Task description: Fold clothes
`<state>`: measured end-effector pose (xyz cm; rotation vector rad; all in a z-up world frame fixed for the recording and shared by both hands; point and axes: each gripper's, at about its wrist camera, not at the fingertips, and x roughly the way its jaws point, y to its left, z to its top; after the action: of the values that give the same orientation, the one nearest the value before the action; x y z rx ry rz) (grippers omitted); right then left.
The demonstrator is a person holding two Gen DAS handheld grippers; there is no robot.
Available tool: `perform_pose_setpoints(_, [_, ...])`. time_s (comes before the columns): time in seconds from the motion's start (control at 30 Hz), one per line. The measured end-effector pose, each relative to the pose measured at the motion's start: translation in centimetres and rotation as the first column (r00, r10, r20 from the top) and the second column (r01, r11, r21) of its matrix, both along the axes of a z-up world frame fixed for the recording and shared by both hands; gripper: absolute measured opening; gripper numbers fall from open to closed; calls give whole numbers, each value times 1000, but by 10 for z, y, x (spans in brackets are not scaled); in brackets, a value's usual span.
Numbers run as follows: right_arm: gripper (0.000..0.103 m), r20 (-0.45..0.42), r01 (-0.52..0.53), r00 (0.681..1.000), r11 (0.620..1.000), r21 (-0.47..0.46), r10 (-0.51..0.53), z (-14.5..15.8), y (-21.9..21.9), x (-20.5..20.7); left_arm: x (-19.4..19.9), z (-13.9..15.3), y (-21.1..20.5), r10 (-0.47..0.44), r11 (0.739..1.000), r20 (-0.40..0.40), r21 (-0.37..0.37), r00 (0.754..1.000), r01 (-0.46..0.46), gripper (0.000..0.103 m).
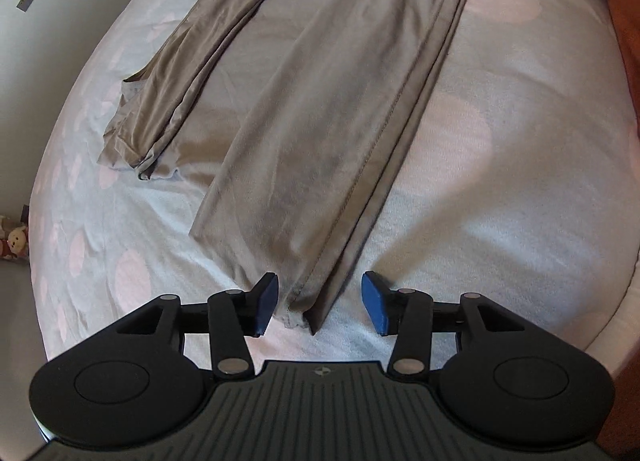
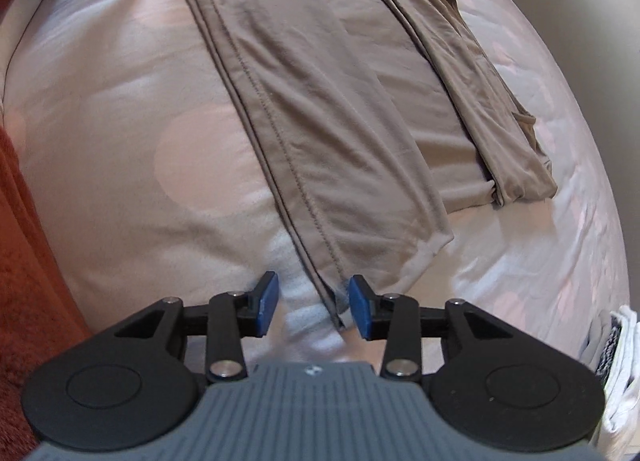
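A wide bed [image 1: 500,165] covered by a pale sheet with faint round pink patches fills both views, with an orange-red cloth [image 2: 28,261] along one edge and a plain wall beyond the other. Spread lengthwise over the sheet lies the task's thing, a tan garment [image 1: 320,133], laid flat with one long side turned over itself so a stitched seam runs down the doubled edge; a narrower folded strip of the same cloth [image 1: 168,93] lies along its far side. That layout reads as a lengthwise fold just laid down. The two tongs sit at opposite ends of the doubled edge, probably so the fold came down straight. The left gripper [image 1: 318,305] stands released, its blue pads either side of the corner of the cloth but clear of it. The right gripper [image 2: 314,307] is likewise released, the other corner lying between its pads, close to one. A small stack of white laundry [image 2: 620,373] waits beside the bed.
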<state>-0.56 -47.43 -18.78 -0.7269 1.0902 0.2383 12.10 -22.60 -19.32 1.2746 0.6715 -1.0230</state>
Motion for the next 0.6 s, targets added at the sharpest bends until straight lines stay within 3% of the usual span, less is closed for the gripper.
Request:
perform_pose_setpoints(0.13, [43,53,-47,997,997,-64,50,-8,4,-9,-8,-10,-1,-79,997,69,20,994,77,43])
perform_pose_setpoints(0.27, [43,120,-62,990,989,-134,78,-14,12,-15,-18,-19,-1,-141,990,142,47,980,135,15])
perform_pose_setpoints(0.43, [43,138,-57,987,984,-171,81,-17,10,-16,-40,-36,4,-256,964,274,146,927,223,7])
perform_pose_setpoints(0.6, [42,140,-66,985,977,-203,96,-23,14,-17,-39,-40,3,-261,962,298,163,918,220,3])
